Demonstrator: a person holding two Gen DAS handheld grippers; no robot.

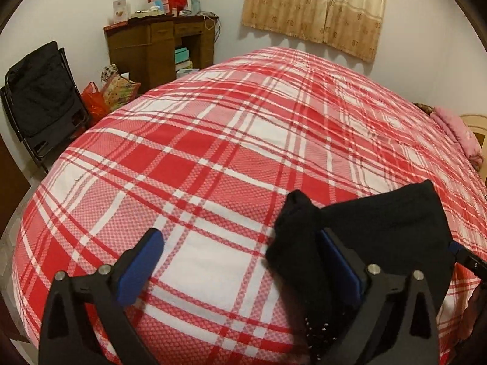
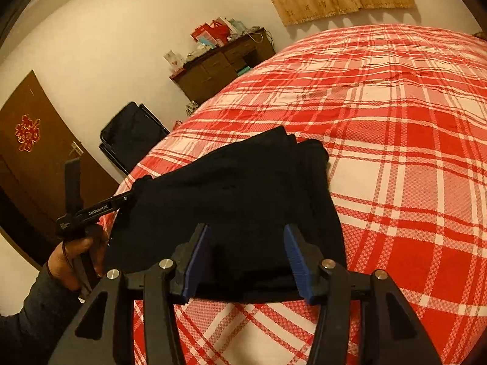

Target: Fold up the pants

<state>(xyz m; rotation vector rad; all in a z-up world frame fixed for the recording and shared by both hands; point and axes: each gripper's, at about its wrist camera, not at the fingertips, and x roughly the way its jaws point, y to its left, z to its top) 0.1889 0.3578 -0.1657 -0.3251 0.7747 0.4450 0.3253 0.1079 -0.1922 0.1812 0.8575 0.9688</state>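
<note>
Folded black pants [image 2: 243, 188] lie on the red-and-white plaid bed [image 2: 395, 158], near its front edge. My right gripper [image 2: 247, 261] hovers at their near edge, jaws partly apart; the cloth lies flat between the blue pads [image 2: 293, 255] without being pinched. In the left wrist view the pants [image 1: 395, 222] sit at the right. My left gripper [image 1: 240, 246] is wide open, and a bunched corner of the cloth [image 1: 293, 237] rests against the inside of its right finger only. The right wrist view shows the left gripper [image 2: 103, 179] at the pants' left corner, held by a hand [image 2: 73, 255].
A dark folding chair [image 1: 42, 100] stands off the bed's far left corner, with bags [image 1: 106, 94] and a cluttered wooden desk [image 1: 158, 48] behind it. A curtain [image 1: 313, 6] hangs on the back wall. A pink pillow [image 1: 459, 133] lies at the right edge. A brown door [image 2: 33, 149] is at left.
</note>
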